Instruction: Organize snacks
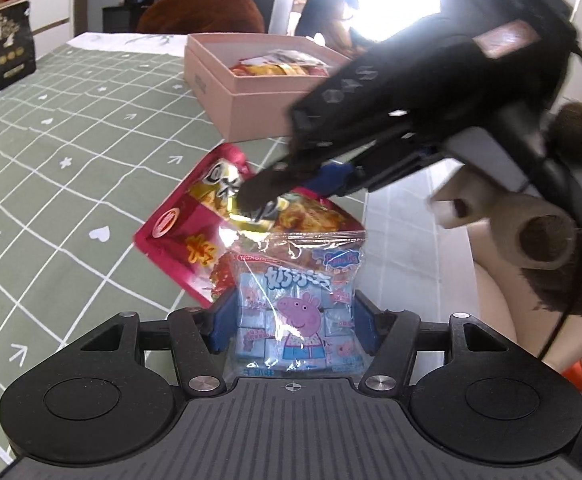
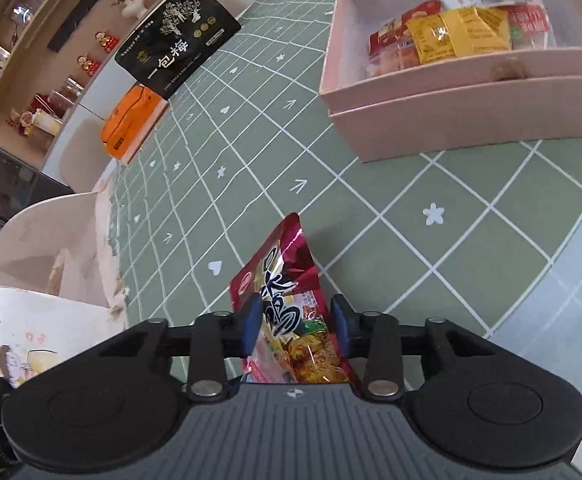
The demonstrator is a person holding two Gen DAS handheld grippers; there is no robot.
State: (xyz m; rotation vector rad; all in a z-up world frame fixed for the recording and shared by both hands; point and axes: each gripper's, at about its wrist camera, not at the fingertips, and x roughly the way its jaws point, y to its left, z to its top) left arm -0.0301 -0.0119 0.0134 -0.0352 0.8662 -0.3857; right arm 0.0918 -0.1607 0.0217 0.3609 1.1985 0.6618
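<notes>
Both pairs of fingers have a snack packet between them. On the right gripper point(image 2: 296, 326) the blue fingers point(image 2: 251, 322) stand fairly narrow and press on the flanks of a red foil packet point(image 2: 287, 312), which is lifted clear of the green checked surface point(image 2: 371, 208) and pokes forward and up from the grip. On the left gripper point(image 1: 291, 322) the fingers point(image 1: 223, 326) stand wider, closed on the sides of a clear packet printed with a cartoon pig point(image 1: 297, 304), holding small blue-wrapped pieces. In the left view the two packets overlap, the red one just behind the clear one.

The pink box point(image 2: 451, 112), already part filled with yellow and red sachets, sits well apart at the far side of the surface, and looks the likely place for both.

Both packets seem light, crinkly and slick. The foil one probably buckles under a squeeze and could slide out, so a hold across the flat middle seems safer than one on the sealed edge. The clear one, being lumpy, should seat more firmly, though its loose contents may shift.
</notes>
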